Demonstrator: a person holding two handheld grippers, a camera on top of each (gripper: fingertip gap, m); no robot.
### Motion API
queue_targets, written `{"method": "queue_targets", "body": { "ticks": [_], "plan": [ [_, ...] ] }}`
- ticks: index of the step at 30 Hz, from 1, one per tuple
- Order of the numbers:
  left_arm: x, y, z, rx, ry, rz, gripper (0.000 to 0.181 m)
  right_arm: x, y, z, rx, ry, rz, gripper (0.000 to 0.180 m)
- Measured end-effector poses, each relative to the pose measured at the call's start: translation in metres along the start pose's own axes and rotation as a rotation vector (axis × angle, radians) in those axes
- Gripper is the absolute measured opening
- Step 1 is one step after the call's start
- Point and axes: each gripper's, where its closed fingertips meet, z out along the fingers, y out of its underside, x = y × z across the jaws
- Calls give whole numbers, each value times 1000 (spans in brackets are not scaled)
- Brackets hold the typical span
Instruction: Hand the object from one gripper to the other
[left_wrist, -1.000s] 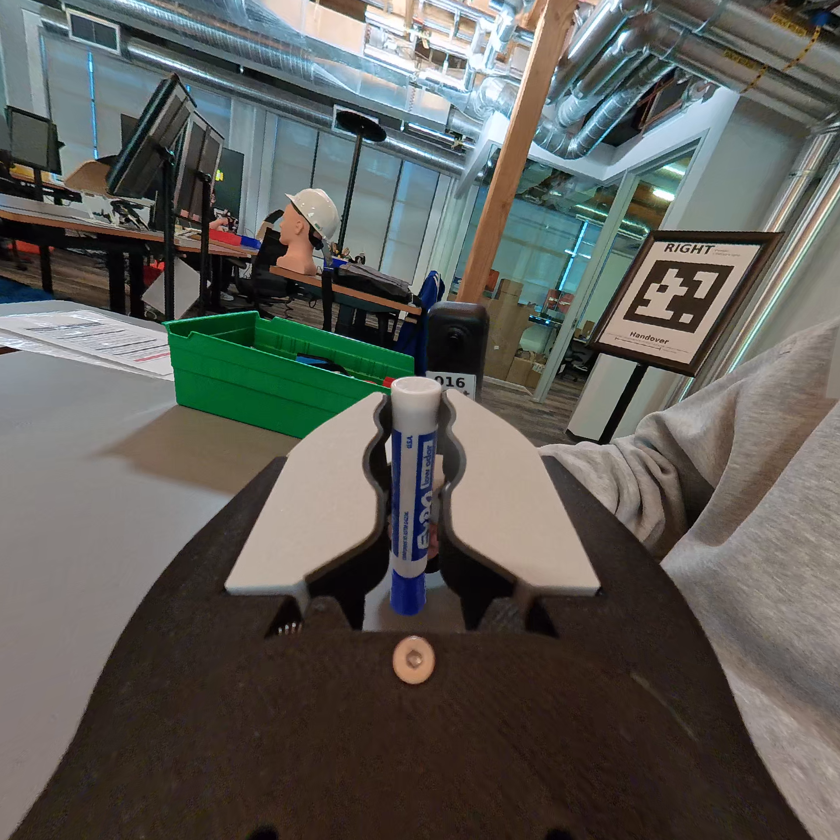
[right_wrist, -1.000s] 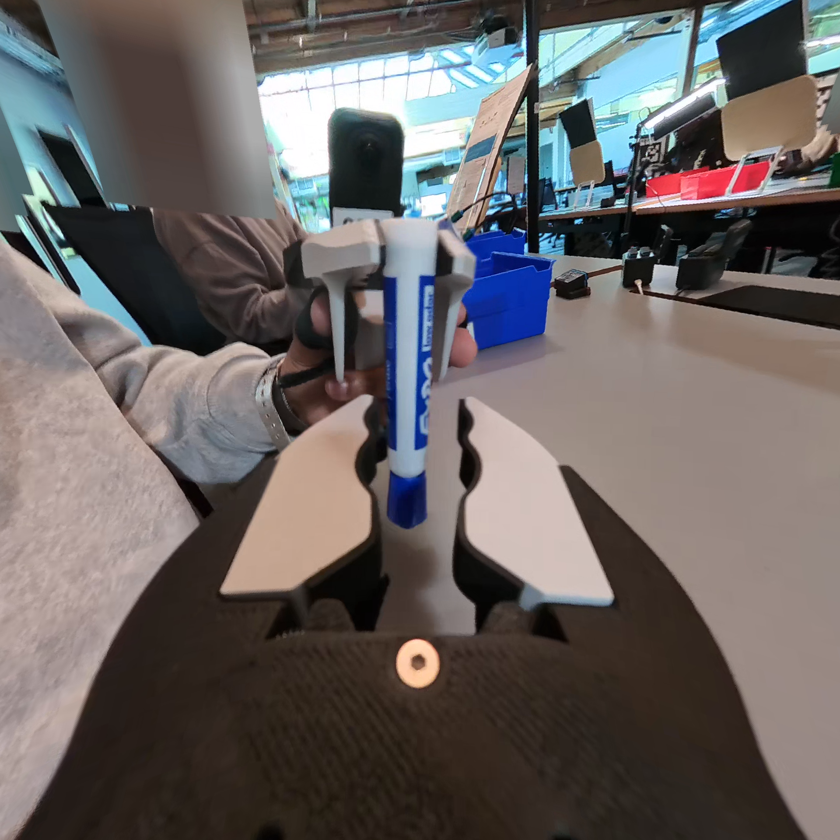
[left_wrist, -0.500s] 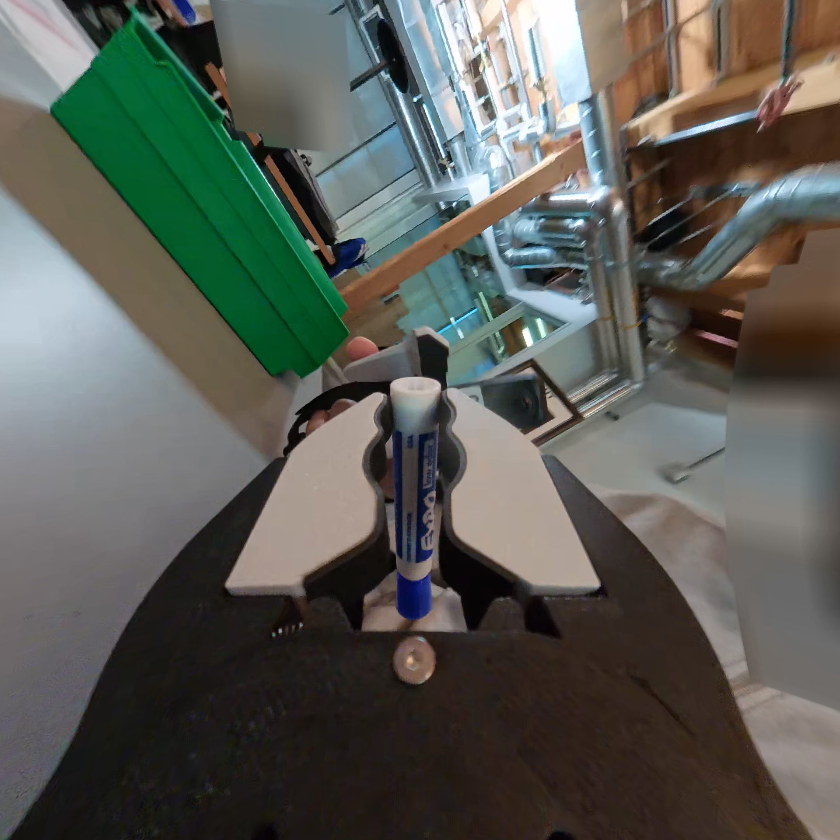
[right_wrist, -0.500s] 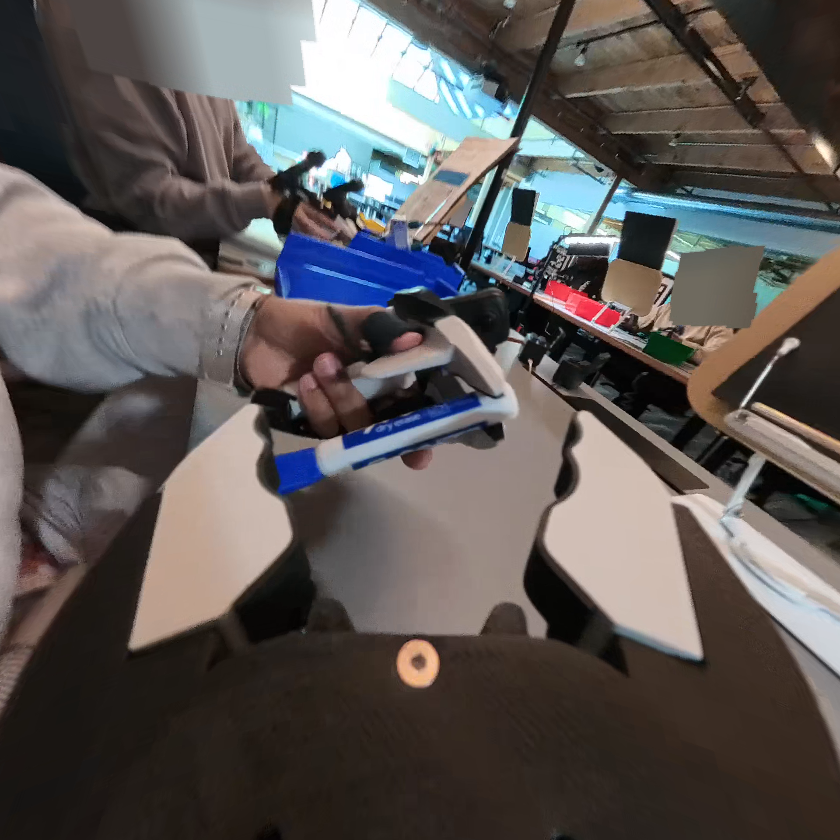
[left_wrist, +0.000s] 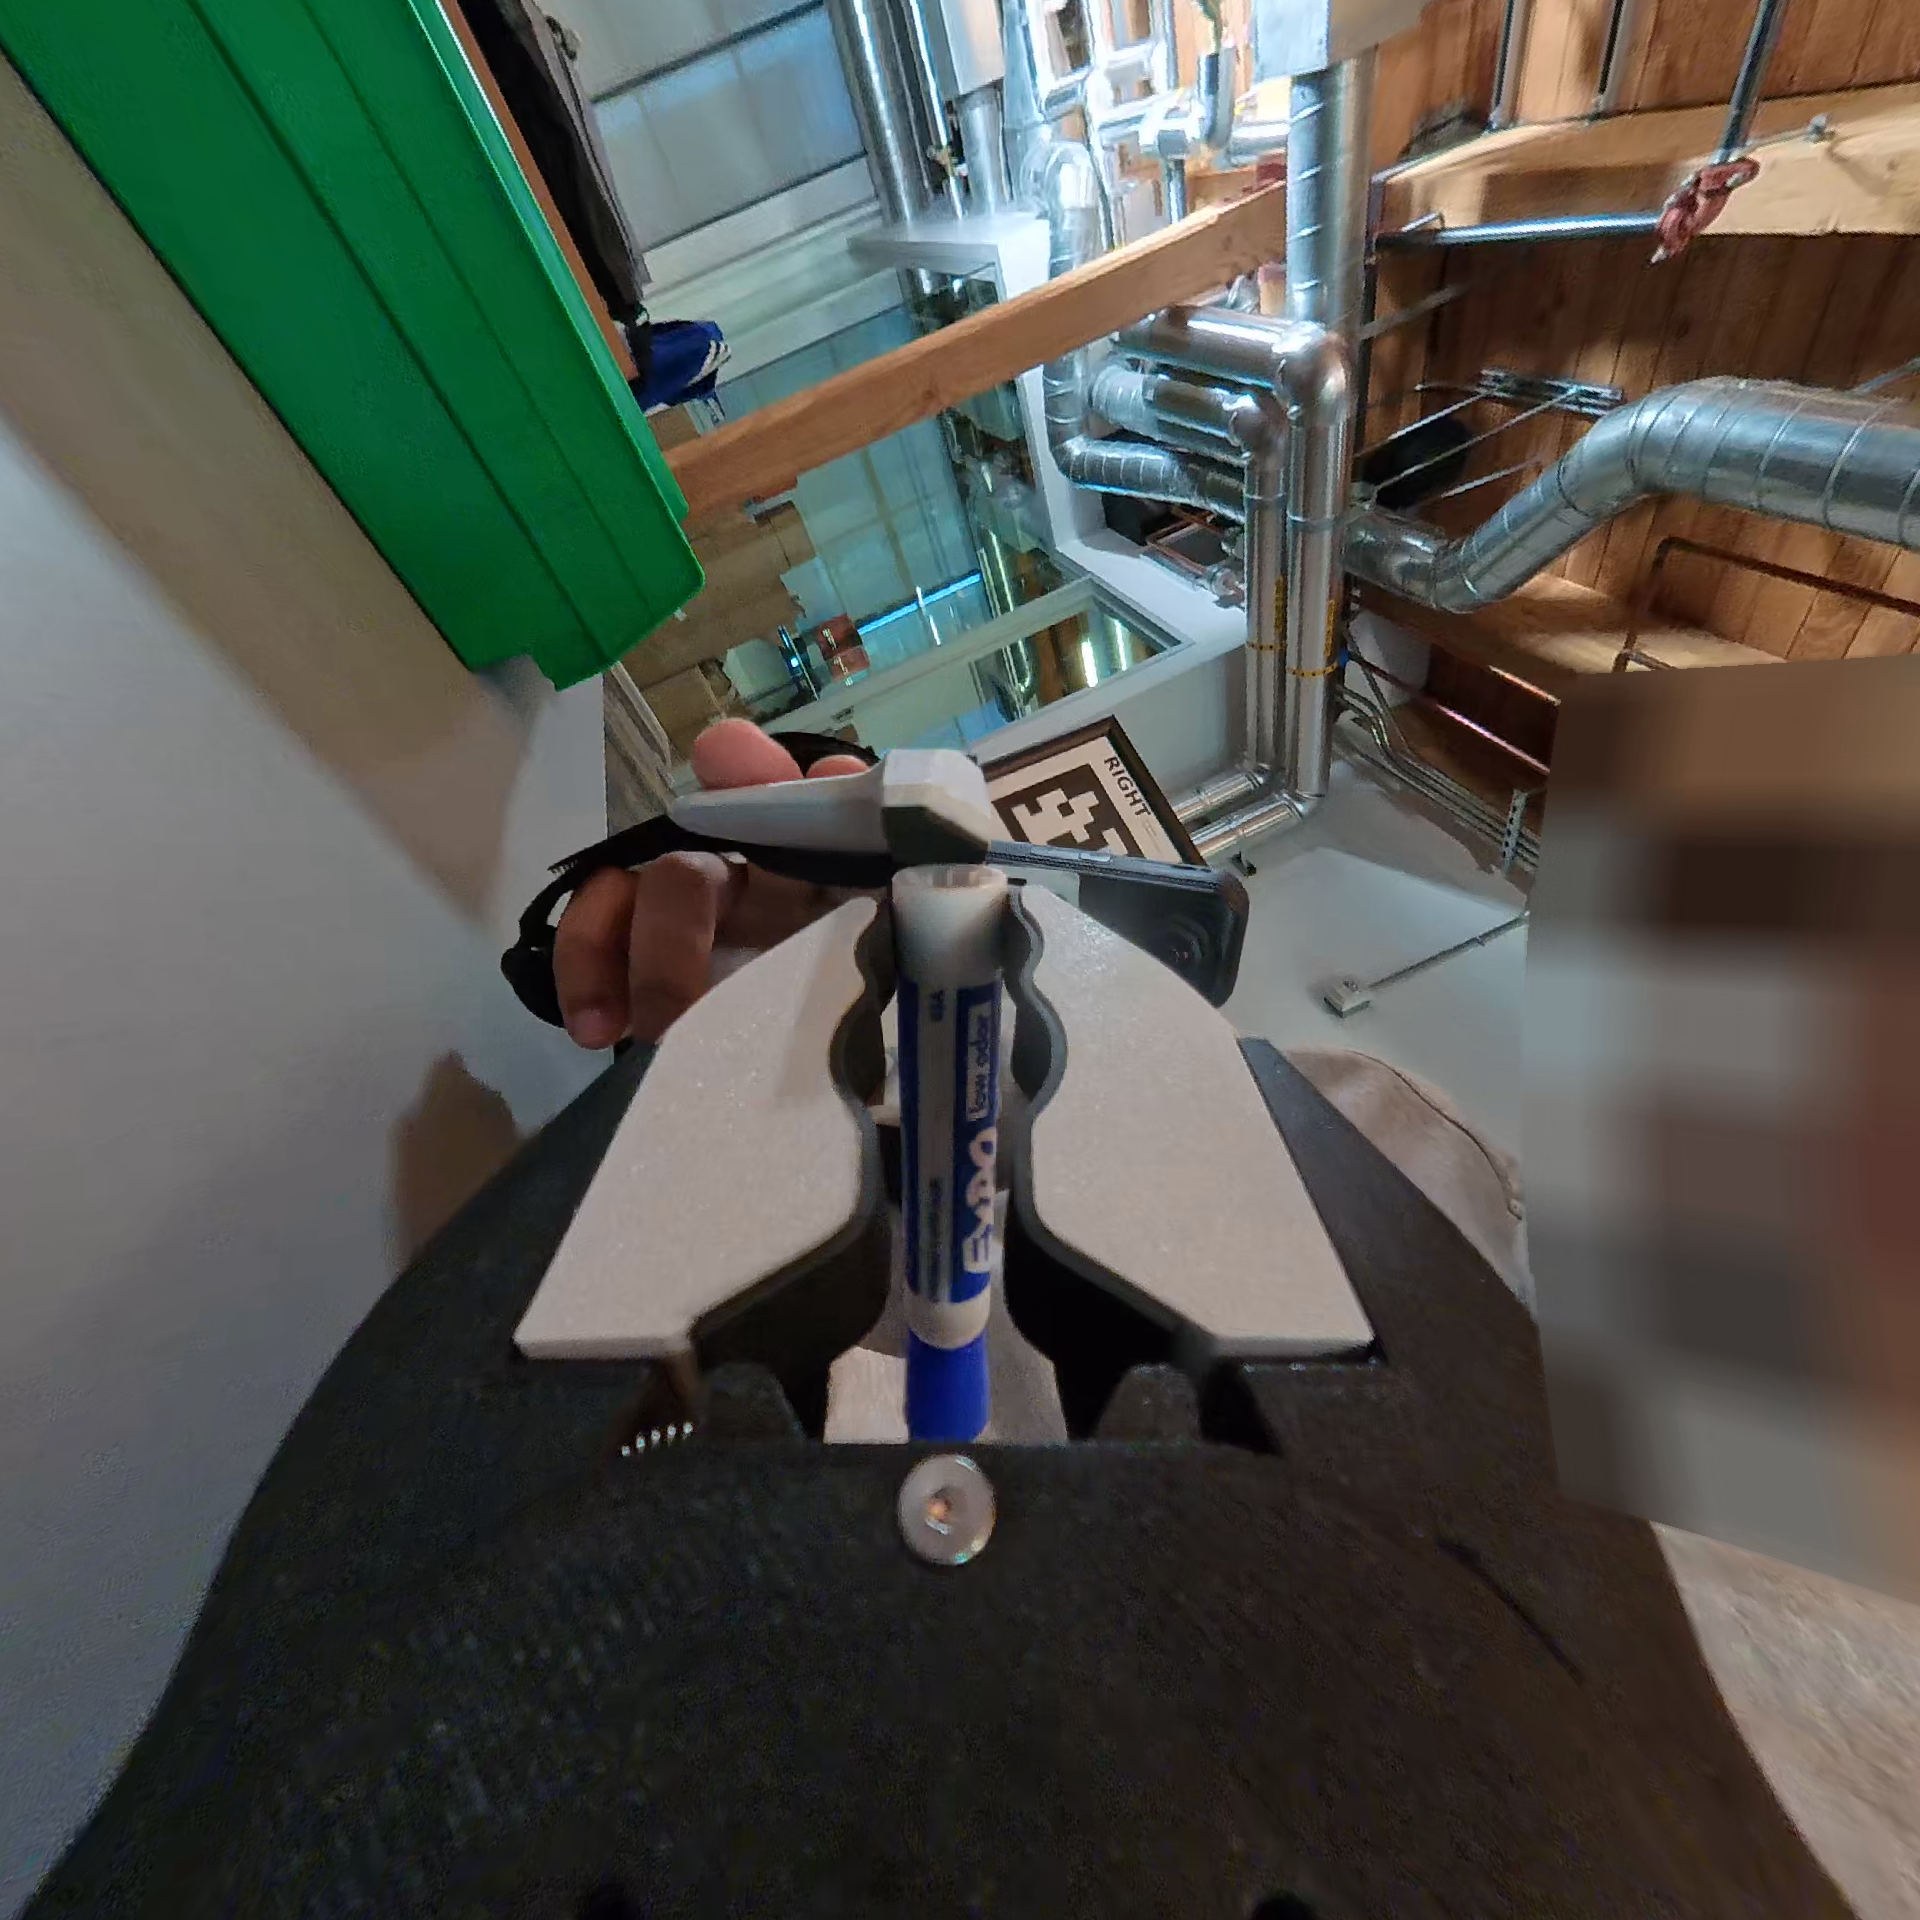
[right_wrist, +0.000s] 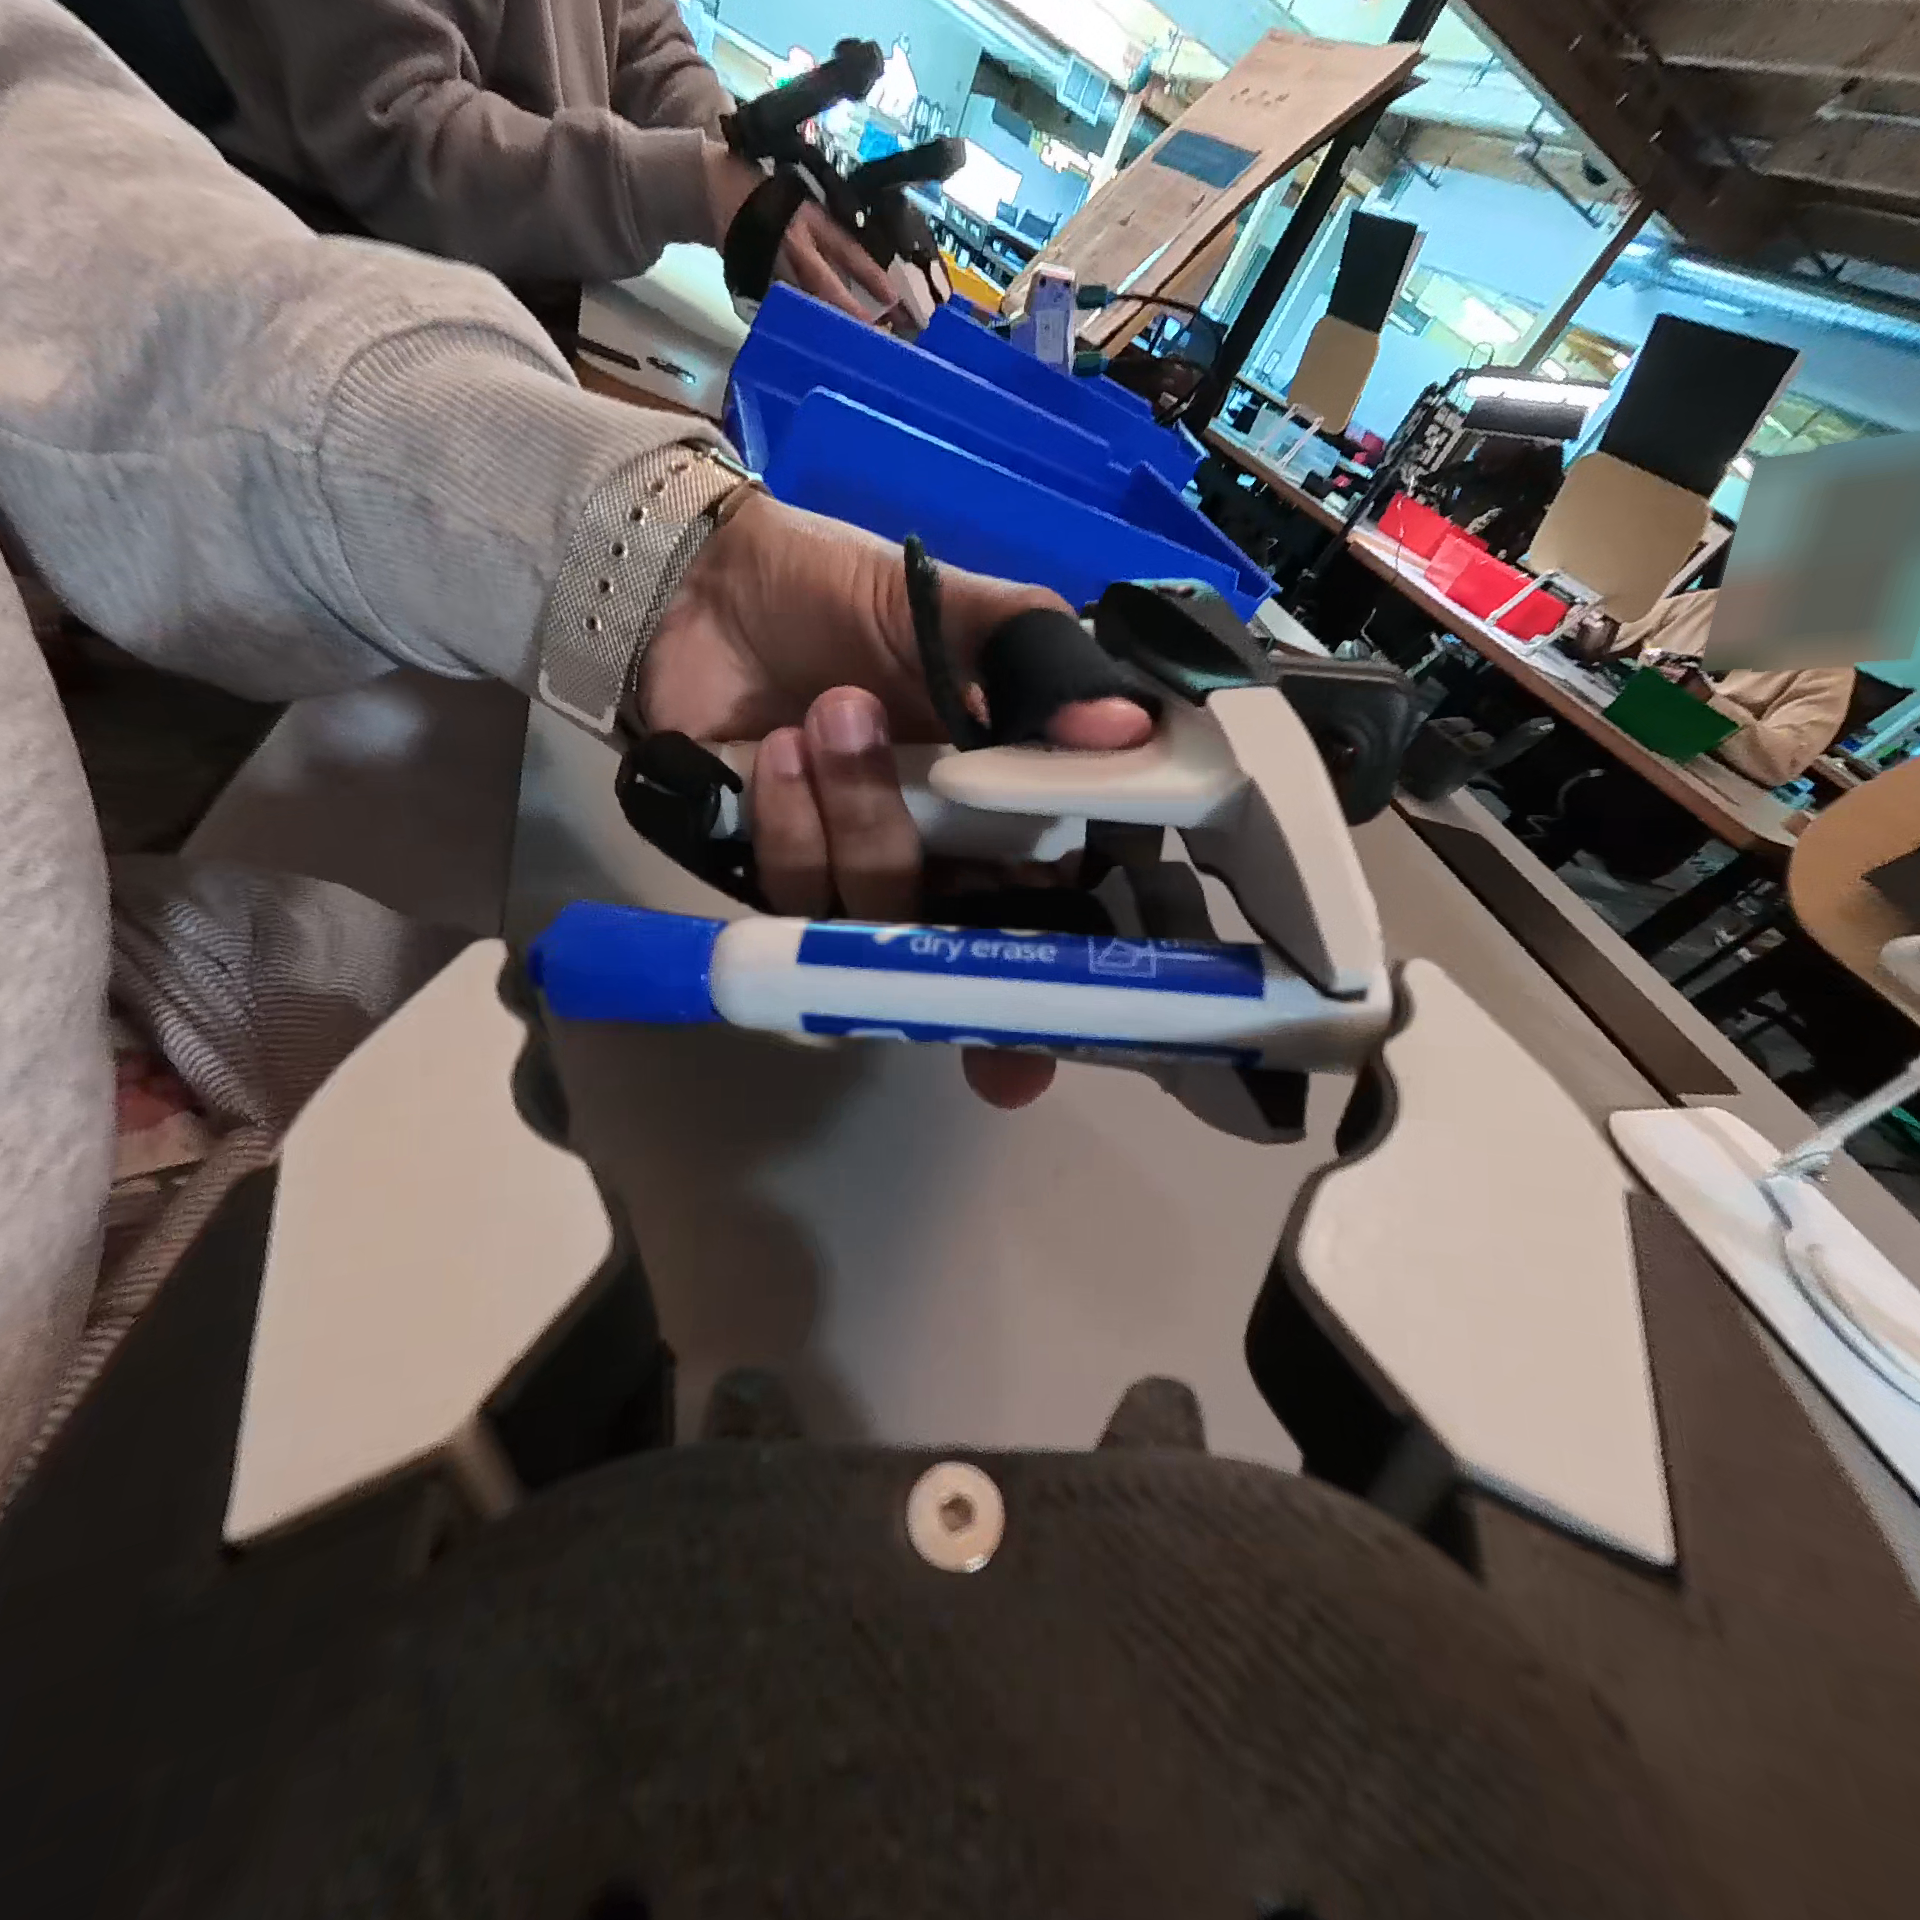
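Left gripper (left_wrist: 951, 925) stays clenched on white-barrelled, blue-capped dry-erase marker (left_wrist: 948, 1122), frame centre. Since a second ago, marker (right_wrist: 935, 982) has swung from upright to horizontal in right wrist view, spanning gap between fingers. Right gripper (right_wrist: 951, 1023) has spread wide, grasping nothing. Judgement: handover not yet made; right must close on barrel before left lets go.

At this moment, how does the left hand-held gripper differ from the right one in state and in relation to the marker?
The left hand-held gripper is shut on the blue dry-erase marker, gripping its white end; the right hand-held gripper is open wide and empty. In the left wrist view the marker runs along the left fingers; in the right wrist view it lies crosswise by the right fingertips. Both have grey fingers on black bodies.
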Motion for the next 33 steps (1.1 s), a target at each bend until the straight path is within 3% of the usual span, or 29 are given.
{"method": "queue_targets", "body": {
  "ticks": [3,4,6,7,9,13,20,33],
  "plan": [
    [1,0,0,1,3,6,20,3,1,-2,-13,11,-13,140],
    [1,0,0,-1,8,8,20,7,0,-5,-10,32,-10,130],
    [3,1,2,-10,10,25,20,22,-4,-13,12,107,5,87],
    [3,-4,2,27,-13,54,20,24,-7,-15,34,104,14,85],
    [5,-10,0,71,-30,94,20,20,-13,-15,75,62,71,112],
    [11,-22,-6,158,1,81,20,15,-4,-5,26,65,70,146],
    [17,-34,-8,363,117,7,20,20,-4,1,-24,179,-50,147],
    [18,-29,-2,346,164,-19,20,23,-7,-6,-12,191,-104,136]
  ]
}}
